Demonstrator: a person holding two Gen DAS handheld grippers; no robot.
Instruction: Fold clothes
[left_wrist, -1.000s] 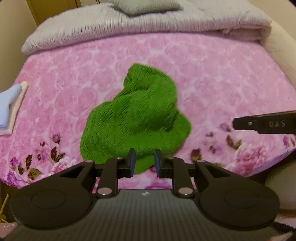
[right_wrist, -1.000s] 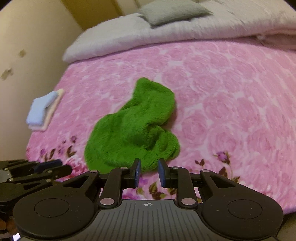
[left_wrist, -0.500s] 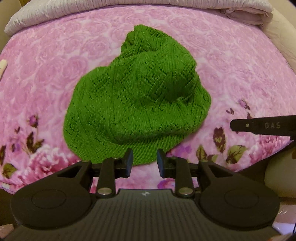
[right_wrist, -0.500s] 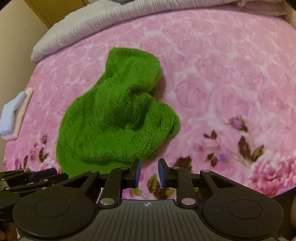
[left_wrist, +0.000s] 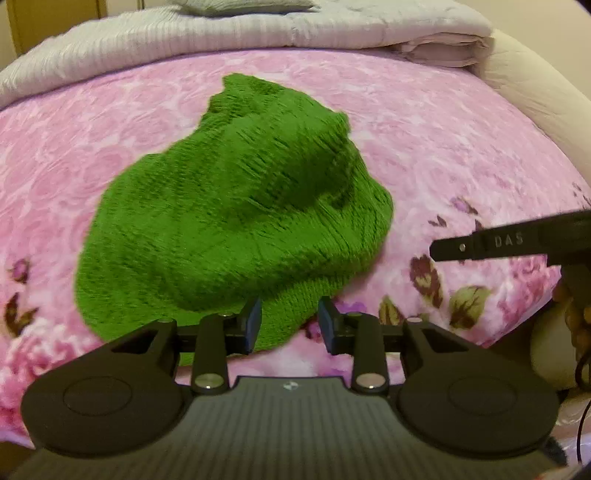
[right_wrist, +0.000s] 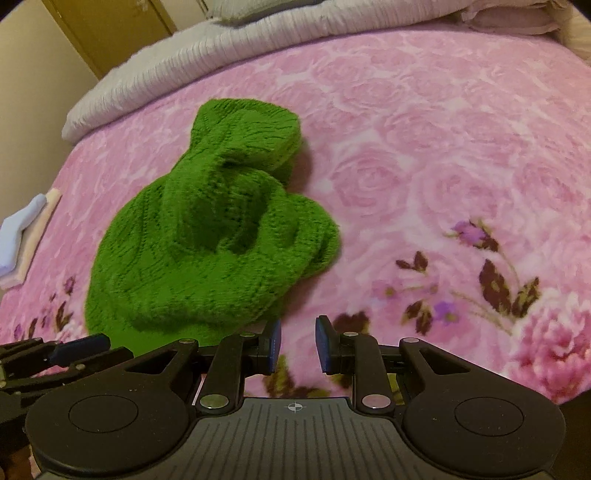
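on the pink rose-patterned bedspread (left_wrist: 424, 122), seen from the left wrist, a green knitted garment (left_wrist: 236, 214) lies crumpled in a rounded heap near the middle of the bed, its ribbed hem turned toward the camera. the left gripper (left_wrist: 290, 325) points down at that near hem; its jaws stand apart and have just been opening wider, with nothing pressed between the pads, though the hem shows in the gap behind them. at the right edge of this view one black finger of the right gripper (left_wrist: 491, 245) reaches in over the flower print, apart from the garment. a folded grey quilt (left_wrist: 184, 33) runs along the far edge of the bed, with a grey pillow (left_wrist: 240, 5) on top of it. the picture is blurred.

from the right wrist, the same garment (right_wrist: 207, 243) sits left of centre, bunched and twisted, with a narrower part running away toward the quilt (right_wrist: 207, 62). the right gripper (right_wrist: 298, 345) has its jaws a little apart and empty, over bare bedspread (right_wrist: 424, 147) just beside the garment's near right edge. the left gripper (right_wrist: 79, 345) shows at the lower left, close to the hem. a small stack of folded pale blue and cream cloth (right_wrist: 22, 236) lies at the left edge of the bed, well apart from the garment.
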